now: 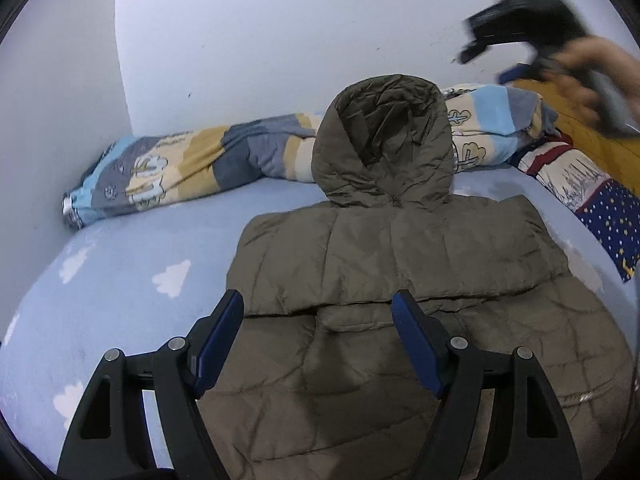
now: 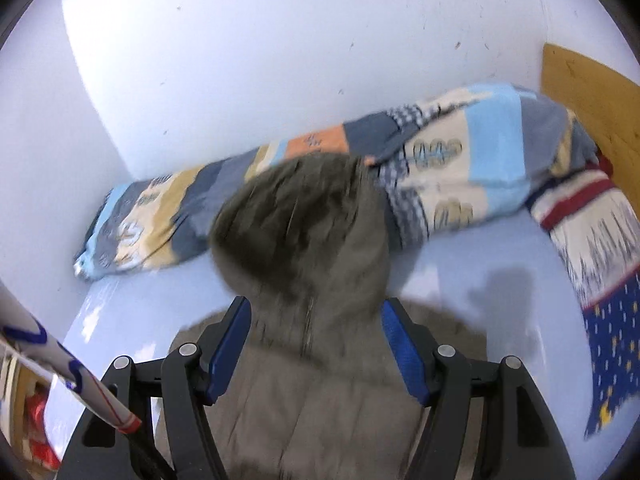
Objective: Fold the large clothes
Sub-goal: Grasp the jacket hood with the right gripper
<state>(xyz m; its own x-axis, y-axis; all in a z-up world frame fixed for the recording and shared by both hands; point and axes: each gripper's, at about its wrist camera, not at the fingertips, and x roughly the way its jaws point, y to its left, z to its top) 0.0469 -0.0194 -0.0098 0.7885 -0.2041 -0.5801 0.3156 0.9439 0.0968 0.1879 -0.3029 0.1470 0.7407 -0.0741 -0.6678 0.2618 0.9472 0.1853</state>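
The bed [image 1: 120,264], in a pale blue sheet with white clouds, is bounded by walls at the back and left. A brown hooded jacket [image 1: 400,264] is laid flat on it, sleeves folded across the chest, hood [image 1: 384,140] against a patchwork quilt [image 1: 192,164]. Bare sheet is left open to the jacket's left. The left tool [image 1: 318,336] is seen spread and empty above the jacket's lower half. The right tool [image 2: 316,344] is spread, nothing pinched. Only the left view shows the hand [image 1: 592,76] raised high at right; only the right view, blurred, shows a wooden headboard [image 2: 592,96]
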